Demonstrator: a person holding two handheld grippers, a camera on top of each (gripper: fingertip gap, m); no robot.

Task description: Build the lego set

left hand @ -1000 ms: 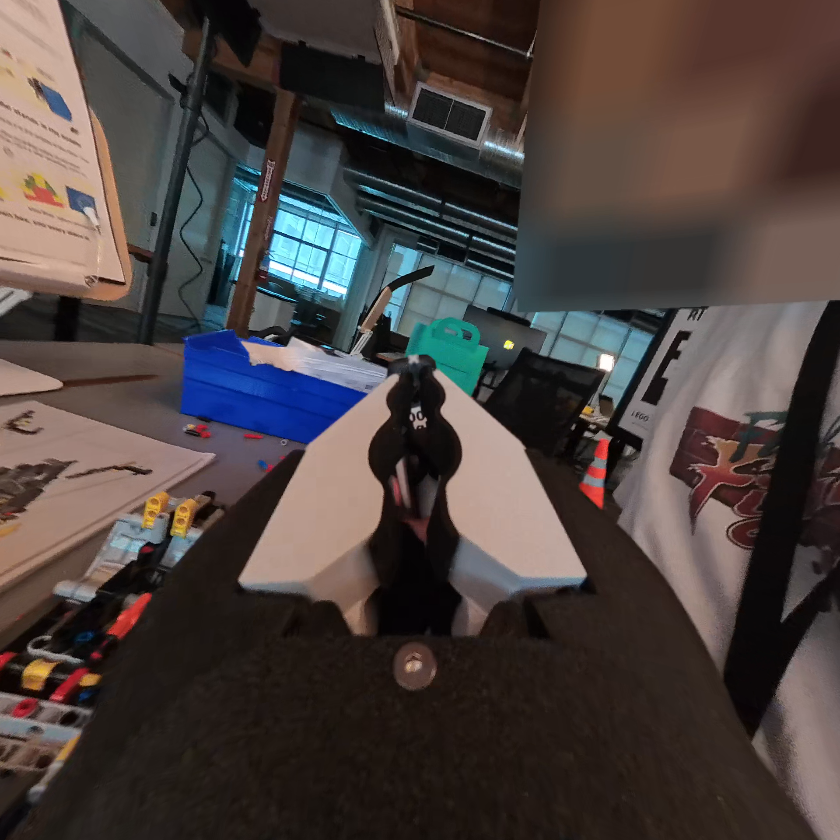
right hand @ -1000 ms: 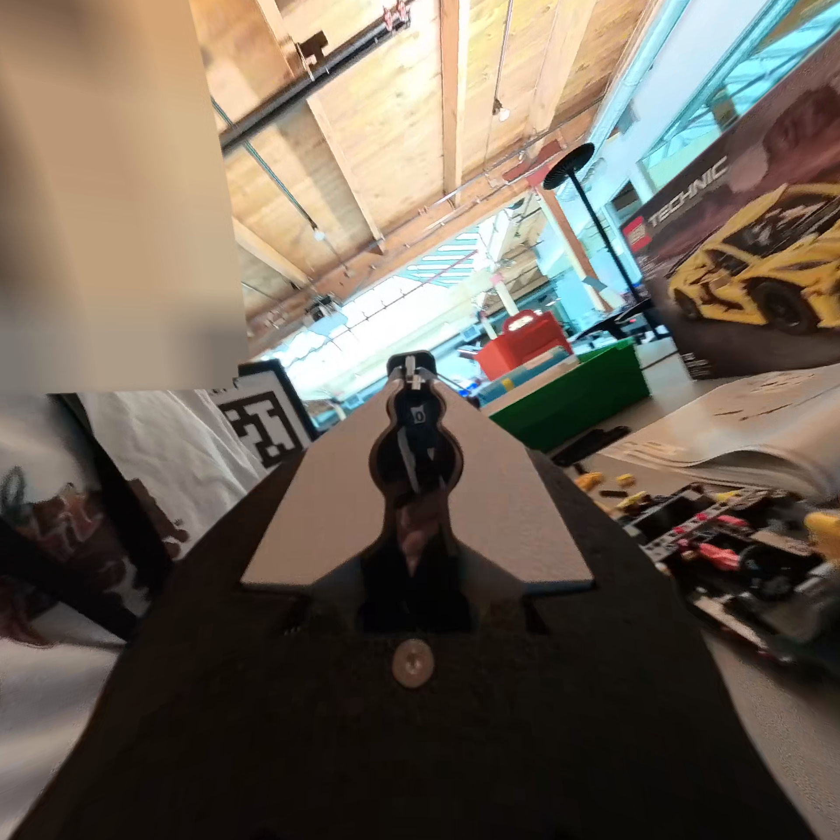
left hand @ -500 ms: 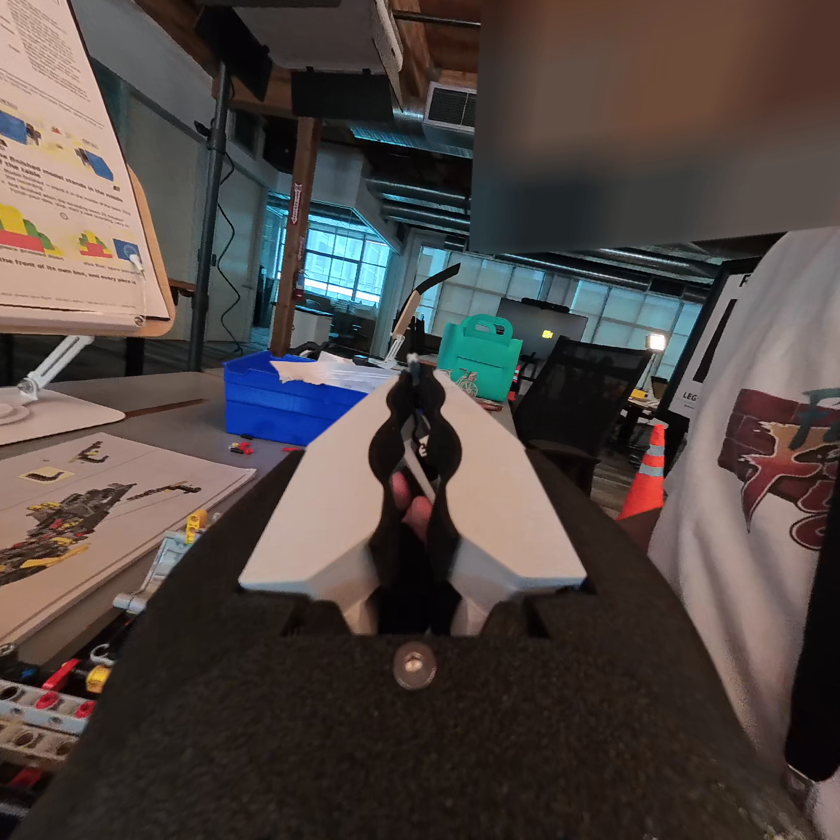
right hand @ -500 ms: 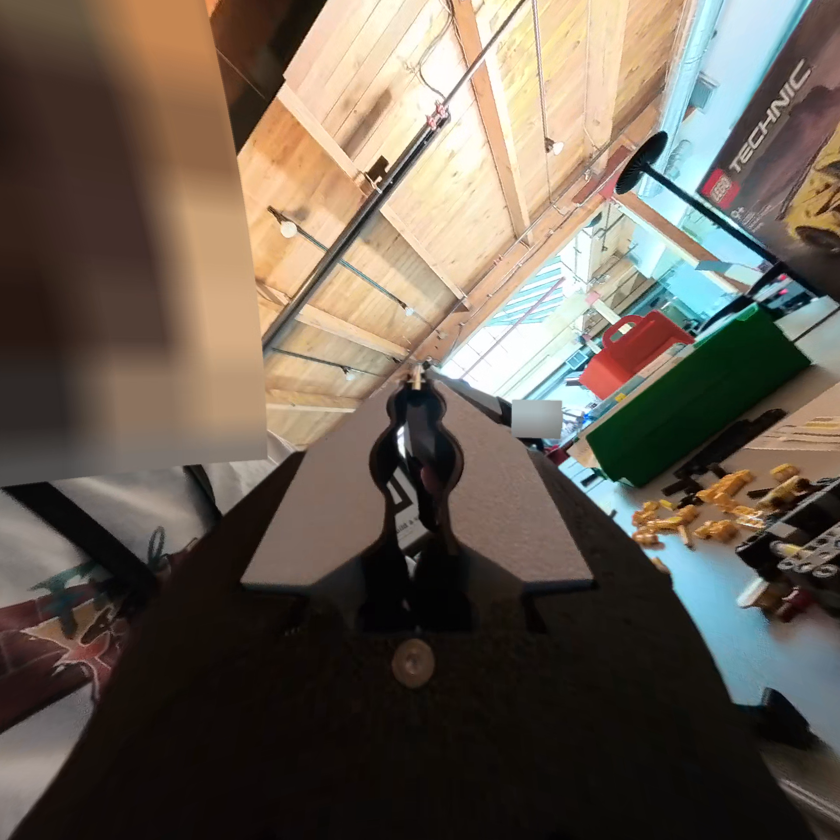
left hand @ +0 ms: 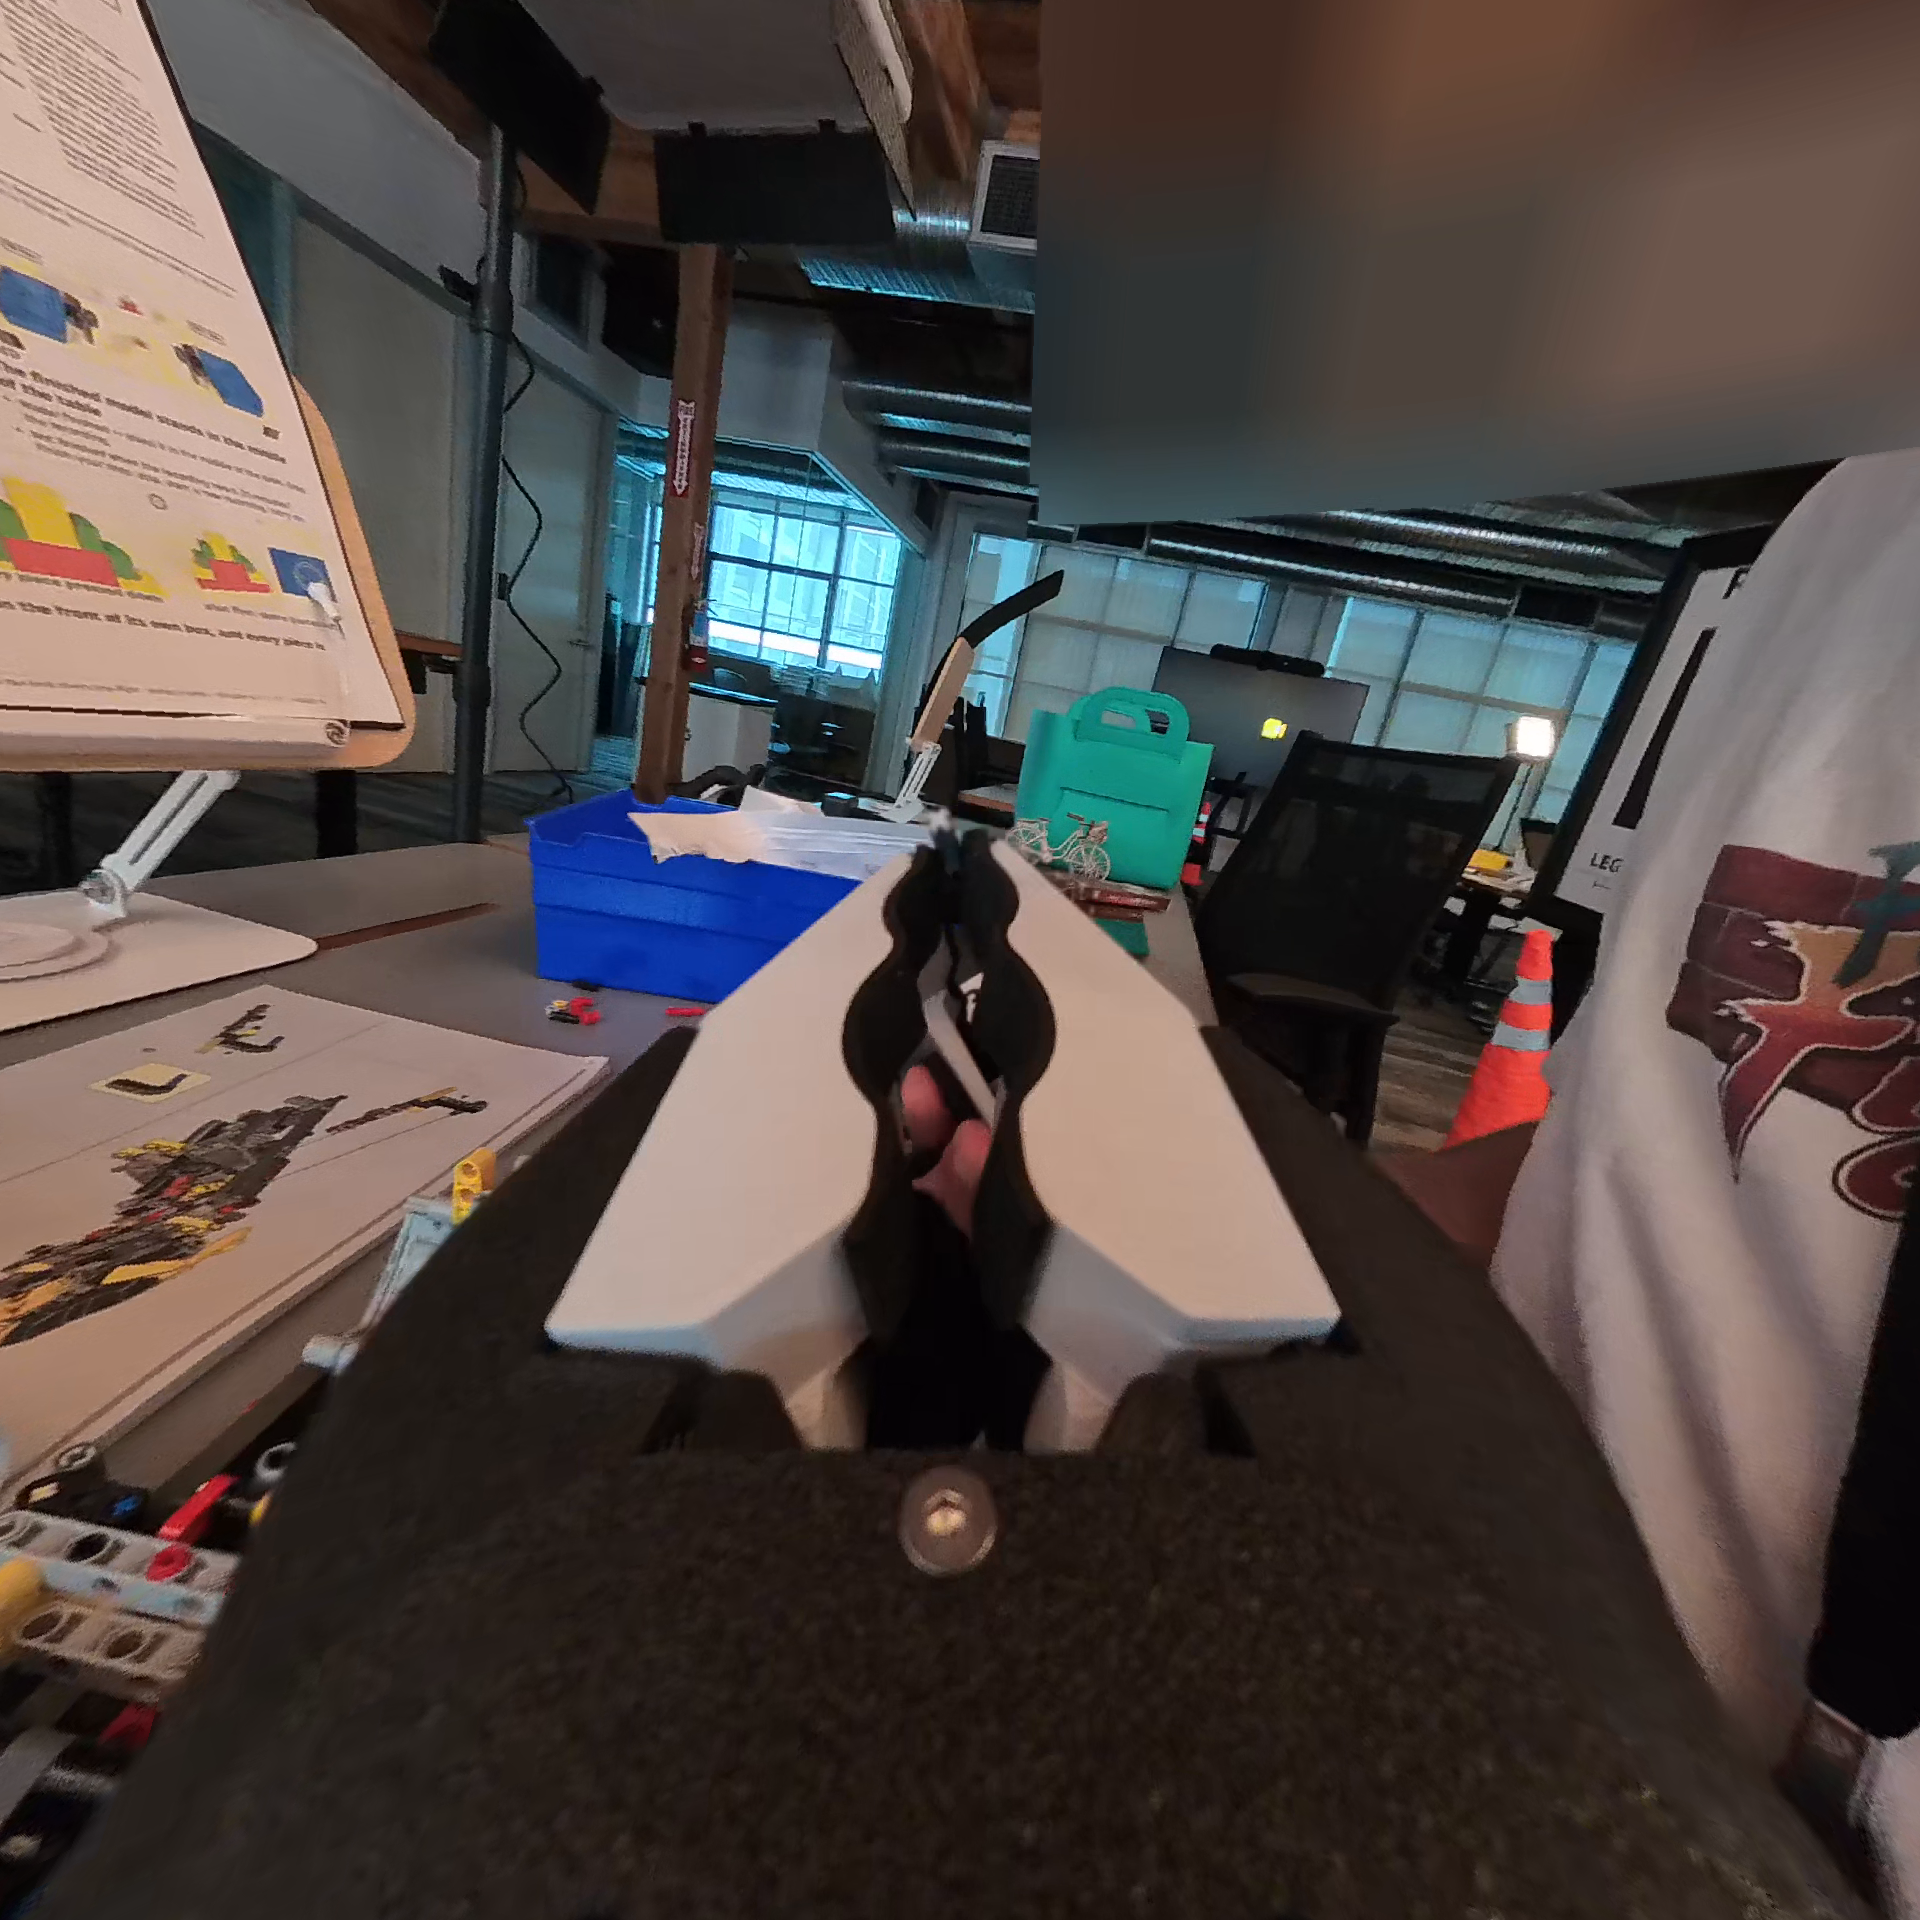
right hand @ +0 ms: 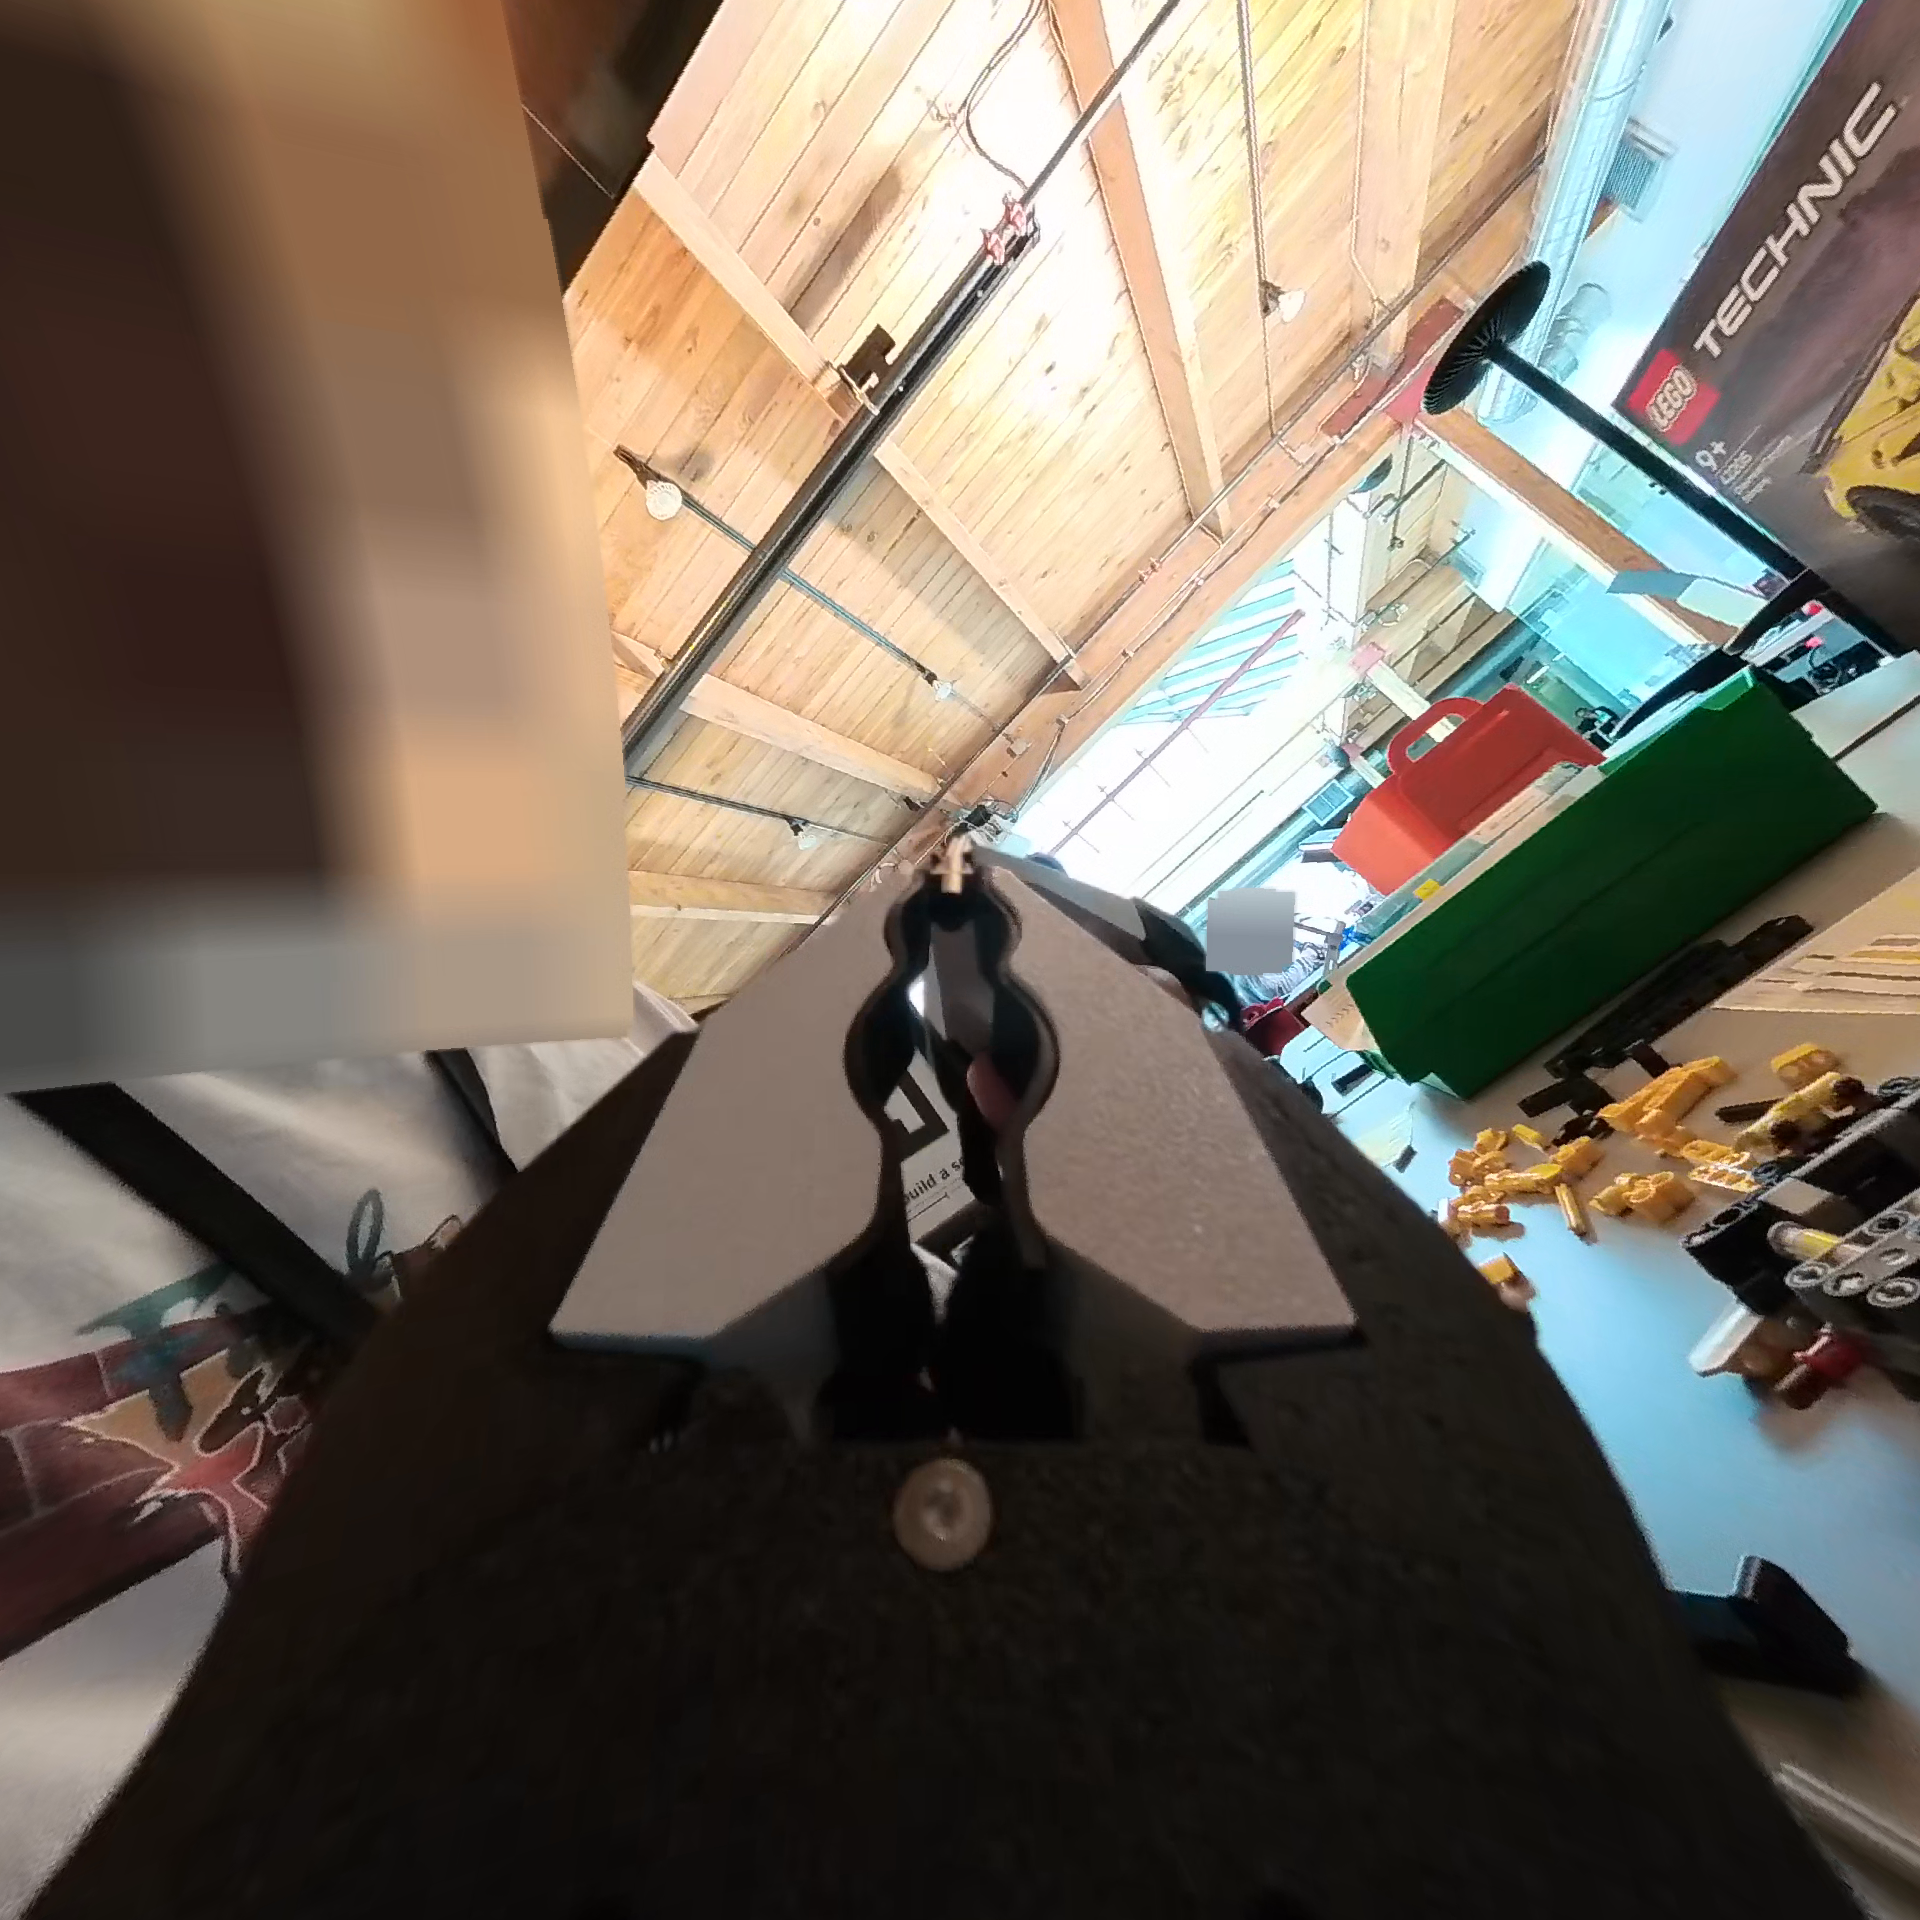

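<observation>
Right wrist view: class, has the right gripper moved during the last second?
Yes. The right gripper has tipped upward and rolled: the green bin, earlier level beside its tip, now sits tilted and lower right.

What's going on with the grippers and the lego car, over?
Left gripper and right gripper shut, each pinching a tiny piece, raised off the table. Half-built lego model sits untouched. Nothing blocking.

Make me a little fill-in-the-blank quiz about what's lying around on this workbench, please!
1. The bin behind the open instruction booklet is ____.
2. The bin beyond the loose pieces is ____.
3. The loose pieces scattered on the table in front of that bin are mostly ____.
4. The cone on the floor is ____ with pale stripes.

Missing words: blue; green; yellow; orange
</observation>
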